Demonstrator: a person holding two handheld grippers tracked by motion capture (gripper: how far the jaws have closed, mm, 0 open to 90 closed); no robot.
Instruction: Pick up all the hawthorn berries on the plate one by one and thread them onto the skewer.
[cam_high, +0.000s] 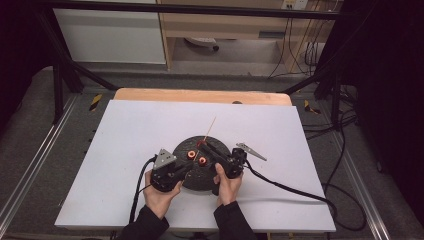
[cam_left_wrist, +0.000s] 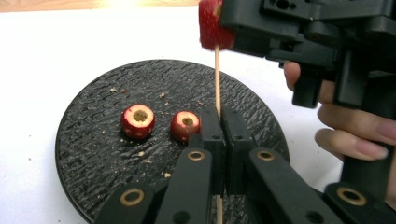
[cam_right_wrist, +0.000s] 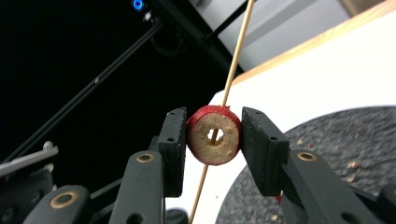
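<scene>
At my left, the left gripper (cam_left_wrist: 219, 123) pinches the thin wooden skewer (cam_left_wrist: 217, 79) low down, jaws nearly touching; it looks stiff but snappable, so I grip near the base. Over the dark plate (cam_left_wrist: 93, 154) on the bench (cam_high: 130, 130), two cored fruit pieces (cam_left_wrist: 138, 121) wait. Rightward, the right gripper (cam_right_wrist: 214, 135) clamps the threaded fruit ring (cam_right_wrist: 214, 135) by its red sides: light, soft, easily crushed, I judge.

- The bench (cam_high: 125, 150) has a white top with a bare wooden strip along its far edge.
- A round black plate (cam_high: 192, 182) lies near the middle, toward the person's side.
- Black cables (cam_high: 290, 189) trail across the white top.
</scene>
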